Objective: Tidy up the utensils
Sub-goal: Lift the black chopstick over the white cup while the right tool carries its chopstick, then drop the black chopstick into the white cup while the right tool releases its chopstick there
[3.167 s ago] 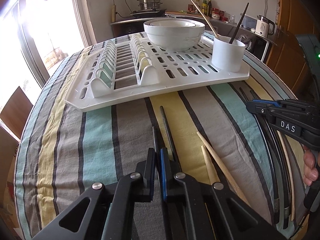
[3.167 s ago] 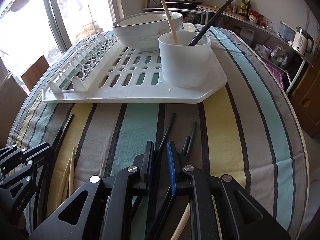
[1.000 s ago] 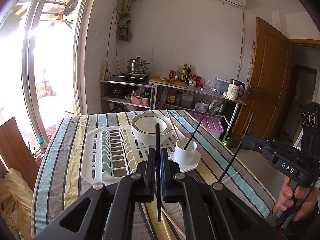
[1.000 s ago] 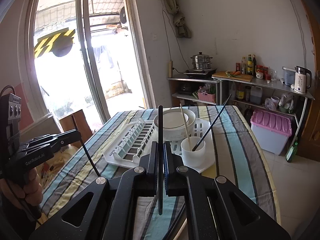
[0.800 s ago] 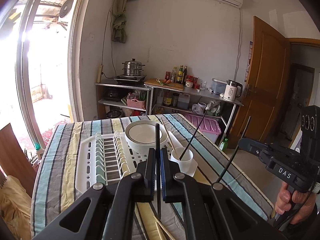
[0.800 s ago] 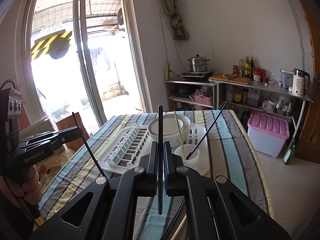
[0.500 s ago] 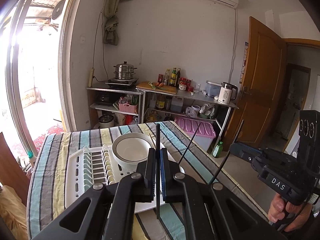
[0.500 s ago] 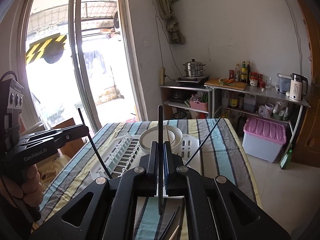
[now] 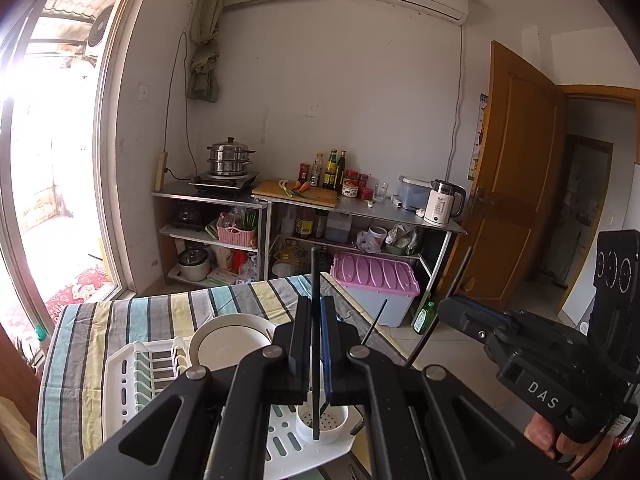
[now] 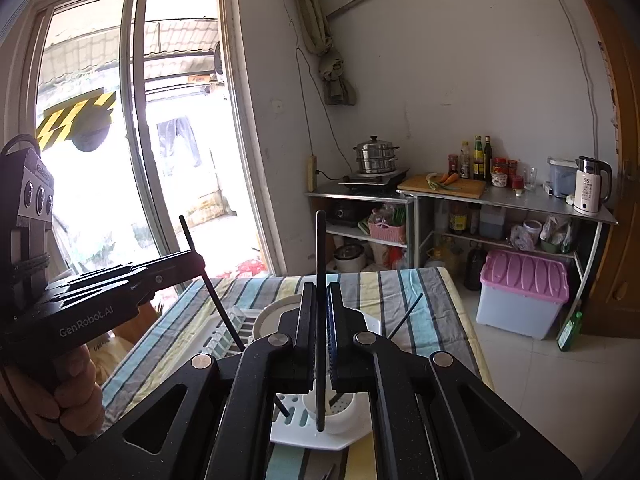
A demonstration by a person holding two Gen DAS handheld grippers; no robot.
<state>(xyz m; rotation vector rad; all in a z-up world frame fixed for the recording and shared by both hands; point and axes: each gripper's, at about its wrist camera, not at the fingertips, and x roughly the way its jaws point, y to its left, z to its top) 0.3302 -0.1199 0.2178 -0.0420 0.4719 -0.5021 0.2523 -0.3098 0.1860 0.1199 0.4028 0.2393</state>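
Note:
My left gripper [image 9: 315, 334] is shut on a black chopstick [image 9: 315, 272], held upright with its lower tip over the white utensil cup [image 9: 322, 426] on the white dish rack [image 9: 132, 380]. My right gripper [image 10: 320, 320] is shut on another black chopstick [image 10: 320, 248], also upright above the white utensil cup [image 10: 340, 410]. Each gripper shows in the other's view, the right gripper [image 9: 460, 314] at right, the left gripper [image 10: 192, 266] at left. A black chopstick [image 10: 406, 316] leans in the cup.
White bowls [image 9: 228, 346] sit on the rack beside the cup. The striped tablecloth [image 9: 80, 340] covers the table. Beyond stand metal shelves with a steamer pot [image 9: 230, 158], a kettle [image 9: 442, 202], and a pink-lidded bin [image 9: 372, 288] on the floor.
Both grippers have lifted chopsticks off the tablecloth, raised them high and moved forward, so the cup now lies directly below the chopstick tips.

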